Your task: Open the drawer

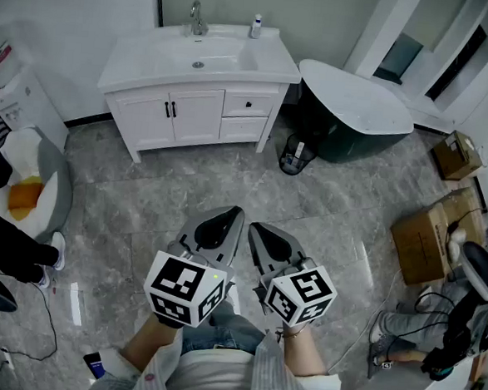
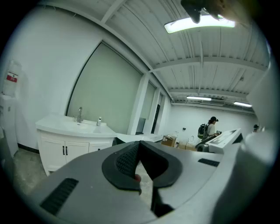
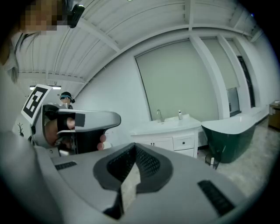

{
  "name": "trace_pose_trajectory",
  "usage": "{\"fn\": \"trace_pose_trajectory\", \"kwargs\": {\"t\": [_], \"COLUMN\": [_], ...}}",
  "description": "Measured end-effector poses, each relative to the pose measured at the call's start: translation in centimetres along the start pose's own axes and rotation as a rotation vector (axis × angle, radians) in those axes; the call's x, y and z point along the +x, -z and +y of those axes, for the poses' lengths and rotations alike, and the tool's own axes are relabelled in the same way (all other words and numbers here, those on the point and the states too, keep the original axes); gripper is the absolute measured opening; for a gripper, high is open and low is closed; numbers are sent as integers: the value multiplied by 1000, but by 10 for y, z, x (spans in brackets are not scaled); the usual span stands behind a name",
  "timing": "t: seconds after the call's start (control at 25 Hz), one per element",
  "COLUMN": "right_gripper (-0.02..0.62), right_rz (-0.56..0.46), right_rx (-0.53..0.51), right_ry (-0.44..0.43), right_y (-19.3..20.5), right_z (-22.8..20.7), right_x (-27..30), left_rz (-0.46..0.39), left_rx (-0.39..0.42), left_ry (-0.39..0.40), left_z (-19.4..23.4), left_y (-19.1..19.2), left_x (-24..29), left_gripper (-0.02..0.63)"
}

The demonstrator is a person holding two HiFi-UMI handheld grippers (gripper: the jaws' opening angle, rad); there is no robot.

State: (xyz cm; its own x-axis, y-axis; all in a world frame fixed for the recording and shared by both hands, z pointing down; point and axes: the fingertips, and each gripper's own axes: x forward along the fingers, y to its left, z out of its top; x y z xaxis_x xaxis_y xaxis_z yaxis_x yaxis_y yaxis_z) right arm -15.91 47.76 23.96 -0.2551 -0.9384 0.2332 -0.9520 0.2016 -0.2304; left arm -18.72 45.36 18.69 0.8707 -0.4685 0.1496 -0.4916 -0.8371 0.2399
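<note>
1. The knob (image 1: 248, 105) on the drawer (image 1: 236, 107) is a dark dot, its shape too small to tell.
2. A person (image 1: 7, 247) at the head view's left edge is cut off; only legs and a shoe show.
3. The bin (image 1: 296, 155) holds things too small to make out.

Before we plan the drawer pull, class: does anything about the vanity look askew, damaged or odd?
Nothing is damaged or spilled. The vanity stands level, its upper drawer and lower drawer shut. One oddity: only the upper one shows a knob.
</note>
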Motion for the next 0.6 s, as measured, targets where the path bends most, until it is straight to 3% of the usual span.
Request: {"fn": "trace_pose_trajectory", "kwargs": {"t": [0.6], "right_gripper": [8], "right_rz": [-19], "right_rx": [-7], "right_ry": [-16], "right_y": [7], "right_z": [-16], "right_x": [-30], "left_rz": [-21], "left_rx": [9], "left_ry": [-36], "left_z": [-22], "left_y": [10], "left_x": [7], "left_gripper": [17]}}
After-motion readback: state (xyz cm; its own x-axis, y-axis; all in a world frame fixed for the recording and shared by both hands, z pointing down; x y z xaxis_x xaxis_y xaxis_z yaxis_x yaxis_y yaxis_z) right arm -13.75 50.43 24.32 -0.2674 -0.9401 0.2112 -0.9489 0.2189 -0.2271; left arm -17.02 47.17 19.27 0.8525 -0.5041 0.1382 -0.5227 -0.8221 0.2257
